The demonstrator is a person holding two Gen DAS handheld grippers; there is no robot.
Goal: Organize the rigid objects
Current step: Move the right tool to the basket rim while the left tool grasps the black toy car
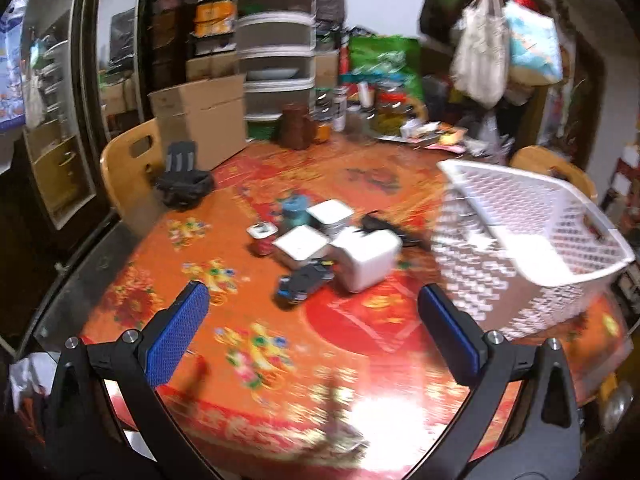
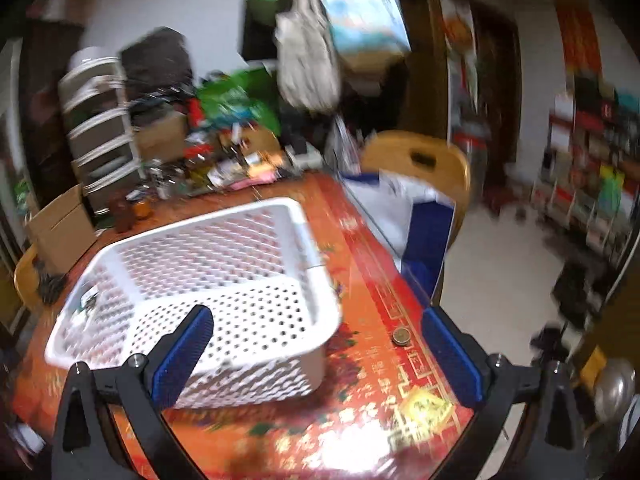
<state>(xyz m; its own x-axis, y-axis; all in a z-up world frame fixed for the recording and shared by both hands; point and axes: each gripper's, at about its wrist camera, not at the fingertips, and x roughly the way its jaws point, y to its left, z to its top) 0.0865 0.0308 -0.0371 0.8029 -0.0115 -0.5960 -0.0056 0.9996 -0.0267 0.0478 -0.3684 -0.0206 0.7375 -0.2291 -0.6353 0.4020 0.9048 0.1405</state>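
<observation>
Currently my left hand-held gripper (image 1: 314, 328) hangs above the worktop (image 1: 360, 340) with jaws apart and empty; my right hand-held gripper (image 2: 316, 344) is likewise spread, holding nothing, just in front of the white basket (image 2: 224, 240). The rigid objects, white boxes (image 1: 370, 256) and a dark toy car (image 1: 304, 282), sit clustered beside the basket. Risk: both views are blurred, so a hurried approach could knock the tight cluster apart or pinch two items together.
</observation>
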